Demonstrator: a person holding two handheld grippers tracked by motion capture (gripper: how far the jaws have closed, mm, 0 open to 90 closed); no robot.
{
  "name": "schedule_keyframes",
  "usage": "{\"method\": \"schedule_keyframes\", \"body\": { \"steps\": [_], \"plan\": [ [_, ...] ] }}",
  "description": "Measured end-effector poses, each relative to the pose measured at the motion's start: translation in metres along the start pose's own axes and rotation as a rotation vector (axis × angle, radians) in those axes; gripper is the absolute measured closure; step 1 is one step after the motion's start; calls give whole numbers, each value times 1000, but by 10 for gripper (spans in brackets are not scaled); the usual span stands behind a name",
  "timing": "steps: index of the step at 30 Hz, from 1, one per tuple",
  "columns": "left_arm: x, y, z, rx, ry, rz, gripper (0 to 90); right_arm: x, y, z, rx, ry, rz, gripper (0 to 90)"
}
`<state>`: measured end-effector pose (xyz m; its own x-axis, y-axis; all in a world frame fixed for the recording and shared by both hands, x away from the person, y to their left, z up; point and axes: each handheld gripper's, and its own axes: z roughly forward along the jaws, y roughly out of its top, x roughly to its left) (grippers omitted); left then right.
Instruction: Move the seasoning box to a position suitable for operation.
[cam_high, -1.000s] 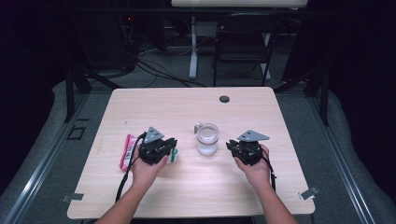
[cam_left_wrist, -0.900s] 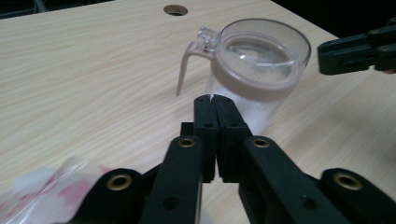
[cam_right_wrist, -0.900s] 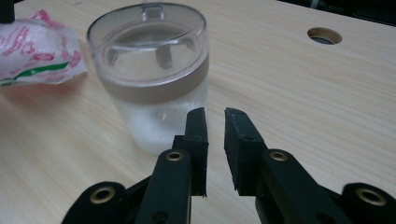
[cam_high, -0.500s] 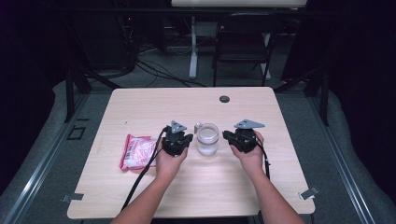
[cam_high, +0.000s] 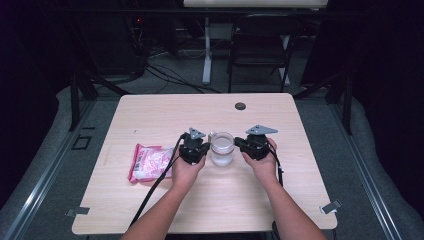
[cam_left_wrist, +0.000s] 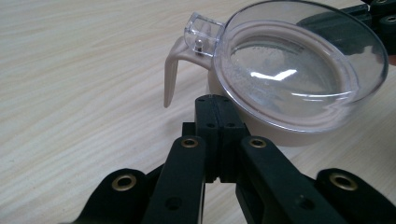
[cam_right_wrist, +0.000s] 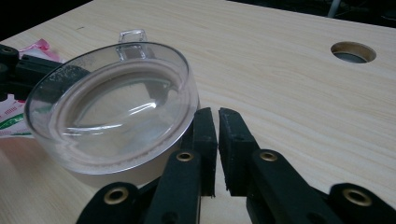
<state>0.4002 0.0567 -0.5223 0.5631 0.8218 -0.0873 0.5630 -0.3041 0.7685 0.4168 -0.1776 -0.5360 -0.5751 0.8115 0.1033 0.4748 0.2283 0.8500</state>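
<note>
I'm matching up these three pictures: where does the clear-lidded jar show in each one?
High view: jar at table centre, between the two grippers.
Left gripper view: jar upper right, just past the shut jaws.
Right gripper view: jar left of centre, beside the nearly shut jaws.
Shared landmark: the lid's clear hinge tab.
</note>
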Motion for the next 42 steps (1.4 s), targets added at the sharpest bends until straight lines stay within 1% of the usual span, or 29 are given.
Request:
{"method": "schedule_keyframes", "body": {
  "steps": [4,7,9,11,12,16,19,24,25,27,30,32,35,42],
  "plan": [
    [-1,-1,1,4,8,18,900,1,0,0,1,15,0,900],
    [-1,-1,1,13,12,28,900,2,0,0,5,10,-2,900],
    [-2,-1,1,9,16,30,900,2,0,-1,6,17,4,900],
    [-2,-2,1,16,14,37,900,3,0,-2,9,13,5,900],
    [-1,-2,0,20,12,53,900,3,-1,-3,11,18,1,900],
    [-2,-3,-1,29,-1,58,900,5,-2,-6,19,23,-4,900],
    [-4,-4,-3,30,-6,74,900,6,-3,-8,22,16,-16,900],
    [-9,-7,-8,47,-32,116,900,12,-7,-18,37,5,-37,900],
    [-9,-8,-9,50,-41,117,900,14,-8,-20,42,1,-41,900],
    [-11,-9,-12,58,-57,138,900,19,-11,-27,48,-11,-59,900],
    [-14,-12,-16,65,-80,159,900,25,-16,-36,53,-8,-68,900],
    [-16,-14,-17,63,-84,174,900,29,-20,-44,67,-6,-83,900],
    [-18,-14,-19,67,-107,184,900,35,-25,-53,70,-13,-94,900],
    [-21,-13,-17,65,-138,205,900,43,-33,-69,83,-6,-101,900]
  ]
}}
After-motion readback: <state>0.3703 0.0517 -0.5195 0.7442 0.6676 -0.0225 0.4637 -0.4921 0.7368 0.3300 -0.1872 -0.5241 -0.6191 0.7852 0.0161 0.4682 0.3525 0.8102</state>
